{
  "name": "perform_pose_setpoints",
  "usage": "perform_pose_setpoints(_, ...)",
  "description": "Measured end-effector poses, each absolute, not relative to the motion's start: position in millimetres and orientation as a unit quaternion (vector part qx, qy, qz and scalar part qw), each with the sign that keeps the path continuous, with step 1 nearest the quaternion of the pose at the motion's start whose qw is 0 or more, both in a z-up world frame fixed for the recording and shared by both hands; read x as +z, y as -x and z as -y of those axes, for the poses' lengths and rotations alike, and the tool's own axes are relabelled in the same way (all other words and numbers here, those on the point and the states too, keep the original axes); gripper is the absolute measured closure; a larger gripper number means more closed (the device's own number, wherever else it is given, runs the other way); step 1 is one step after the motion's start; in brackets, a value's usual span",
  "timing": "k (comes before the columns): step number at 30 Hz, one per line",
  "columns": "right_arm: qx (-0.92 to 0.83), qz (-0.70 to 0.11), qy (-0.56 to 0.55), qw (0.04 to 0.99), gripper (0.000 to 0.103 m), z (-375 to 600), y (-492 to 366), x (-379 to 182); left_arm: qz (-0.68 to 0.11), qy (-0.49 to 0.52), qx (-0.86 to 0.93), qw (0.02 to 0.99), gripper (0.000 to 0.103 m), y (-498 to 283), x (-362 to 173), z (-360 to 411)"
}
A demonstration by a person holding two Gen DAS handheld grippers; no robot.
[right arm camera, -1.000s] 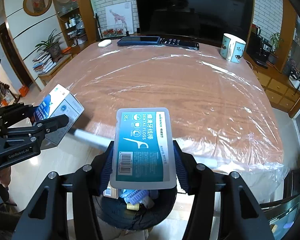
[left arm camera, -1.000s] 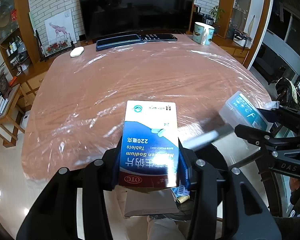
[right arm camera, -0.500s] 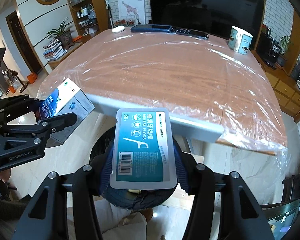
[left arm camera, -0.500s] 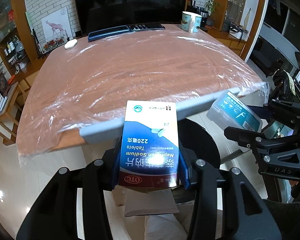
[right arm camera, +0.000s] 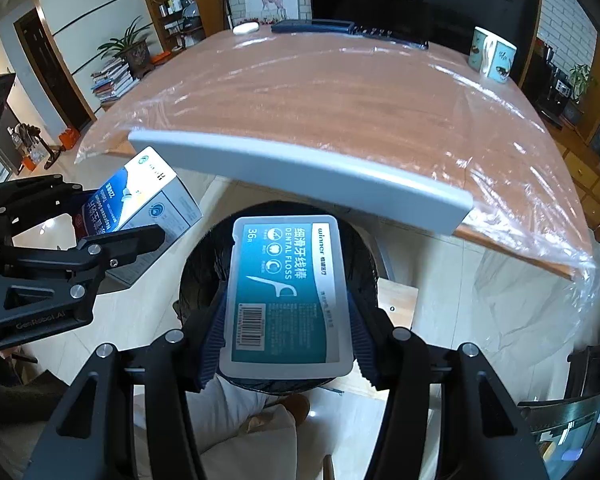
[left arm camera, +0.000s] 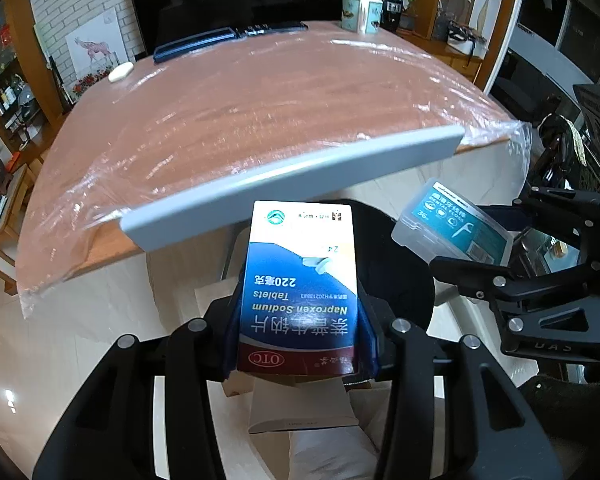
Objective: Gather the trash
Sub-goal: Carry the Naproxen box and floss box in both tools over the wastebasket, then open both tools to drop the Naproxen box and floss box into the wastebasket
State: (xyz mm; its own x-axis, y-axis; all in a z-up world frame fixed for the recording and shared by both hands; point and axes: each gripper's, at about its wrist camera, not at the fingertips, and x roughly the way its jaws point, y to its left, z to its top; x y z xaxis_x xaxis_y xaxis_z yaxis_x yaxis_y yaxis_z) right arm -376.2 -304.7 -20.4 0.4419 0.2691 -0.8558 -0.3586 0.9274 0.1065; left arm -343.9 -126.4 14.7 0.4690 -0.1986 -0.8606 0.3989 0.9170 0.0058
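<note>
My left gripper [left arm camera: 300, 320] is shut on a blue and white Naproxen Sodium tablet box [left arm camera: 300, 280]; the box also shows in the right wrist view [right arm camera: 136, 204]. My right gripper [right arm camera: 286, 320] is shut on a clear dental floss case with a teal label [right arm camera: 286, 292], also seen in the left wrist view [left arm camera: 456, 228]. Both are held off the table's near edge, above a black round trash bin [right arm camera: 204, 264] on the floor. The bin also shows in the left wrist view [left arm camera: 396, 264], largely hidden by the box.
The wooden table under clear plastic film [left arm camera: 260, 100] has a grey front edge strip [left arm camera: 292, 176]. At its far side lie a mug [left arm camera: 362, 12], a dark keyboard [left arm camera: 196, 42] and a white mouse [left arm camera: 120, 72]. Pale tiled floor lies below.
Both grippers have pulled back from over the table and lowered past its front edge. They now hold their items above the black bin. Neither grip has changed.
</note>
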Motion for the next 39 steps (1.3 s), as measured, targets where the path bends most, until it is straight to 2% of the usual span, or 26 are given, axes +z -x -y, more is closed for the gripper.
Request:
perform_pose_setpoints(24, 0.176, -0.551, 0.041, 0.815, 0.049, 295.4, 340.7, -76.3, -0.551, -0.130, -0.180, 0.805, 0.056, 328.1, -48.2, 131.8)
perform_pose_setpoints(39, 0.169, -0.570, 0.043, 0.803, 0.049, 290.0, 328.3, -92.9, -0.571, -0.150, -0.190, 0.785, 0.056, 312.4, -68.6, 141.3)
